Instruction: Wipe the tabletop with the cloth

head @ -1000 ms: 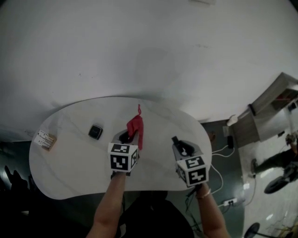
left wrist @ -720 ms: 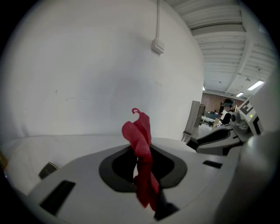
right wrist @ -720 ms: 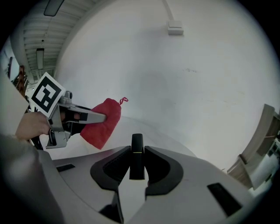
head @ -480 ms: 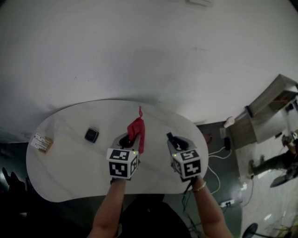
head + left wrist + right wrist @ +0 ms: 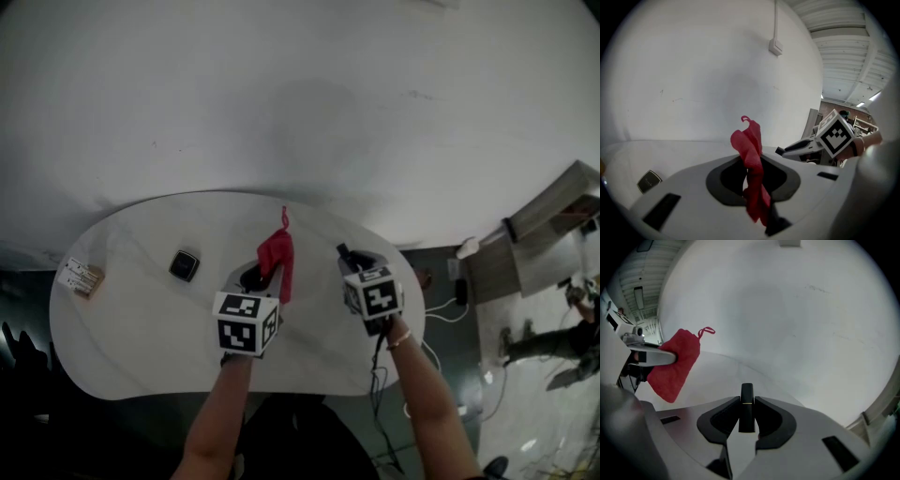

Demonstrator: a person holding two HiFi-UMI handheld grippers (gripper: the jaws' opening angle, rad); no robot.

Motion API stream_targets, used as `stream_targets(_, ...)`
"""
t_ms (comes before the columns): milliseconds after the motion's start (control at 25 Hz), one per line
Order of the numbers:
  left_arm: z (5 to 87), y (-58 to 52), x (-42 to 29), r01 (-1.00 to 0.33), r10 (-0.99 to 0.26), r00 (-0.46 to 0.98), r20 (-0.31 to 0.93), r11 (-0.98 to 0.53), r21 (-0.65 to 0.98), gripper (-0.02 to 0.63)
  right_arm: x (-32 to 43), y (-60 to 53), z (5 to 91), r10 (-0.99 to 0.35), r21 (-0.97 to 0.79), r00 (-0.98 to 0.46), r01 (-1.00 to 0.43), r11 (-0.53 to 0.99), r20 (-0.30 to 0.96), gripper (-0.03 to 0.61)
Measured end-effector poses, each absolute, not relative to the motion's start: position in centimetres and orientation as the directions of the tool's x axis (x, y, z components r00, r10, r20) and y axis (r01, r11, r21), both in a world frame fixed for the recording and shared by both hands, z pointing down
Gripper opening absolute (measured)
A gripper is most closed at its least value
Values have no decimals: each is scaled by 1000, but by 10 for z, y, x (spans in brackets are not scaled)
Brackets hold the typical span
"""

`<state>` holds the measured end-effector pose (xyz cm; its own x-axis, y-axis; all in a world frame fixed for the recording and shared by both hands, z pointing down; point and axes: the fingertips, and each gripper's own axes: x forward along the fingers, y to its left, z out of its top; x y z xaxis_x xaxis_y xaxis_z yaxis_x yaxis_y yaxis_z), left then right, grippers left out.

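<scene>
A red cloth (image 5: 277, 258) hangs bunched from my left gripper (image 5: 261, 273), which is shut on it above the white oval table (image 5: 141, 323). In the left gripper view the cloth (image 5: 751, 157) stands up between the jaws of that gripper (image 5: 753, 187), its loop at the top. My right gripper (image 5: 349, 259) hovers to the right of the cloth, shut on a small black tube (image 5: 746, 408) with a thin gold band. In the right gripper view this gripper (image 5: 746, 414) points at the table's far edge, and the cloth (image 5: 675, 364) shows at the left.
A black square device (image 5: 185, 265) lies on the table's left half, and a small printed card (image 5: 80, 277) sits at its far left edge. Cables and a power strip (image 5: 450, 309) lie on the floor to the right. A white wall rises behind the table.
My right gripper has moved forward over the table and a little left, closer to the cloth. The left gripper and the cloth have barely shifted.
</scene>
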<state>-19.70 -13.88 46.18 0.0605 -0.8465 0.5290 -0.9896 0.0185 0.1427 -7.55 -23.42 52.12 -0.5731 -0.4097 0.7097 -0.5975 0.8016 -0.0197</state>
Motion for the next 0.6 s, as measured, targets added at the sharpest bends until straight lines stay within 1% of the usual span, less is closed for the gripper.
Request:
stream_targets(80,464,-141,-198,-989,-847,59,529,24,148,61,-86,-231,525,-383,-21,-574,-573,819,723,92)
stream_targets(320,471,-146,-197,-987,-842,65,535,24,156,61,-92,-232,548,-375,50,-515,-538,841,771,92)
stream_targets(600,477,-146,-196,-986,-832,73,551,25,167,61,-91,-233,564,-341,36,-482,-537,843,807,92)
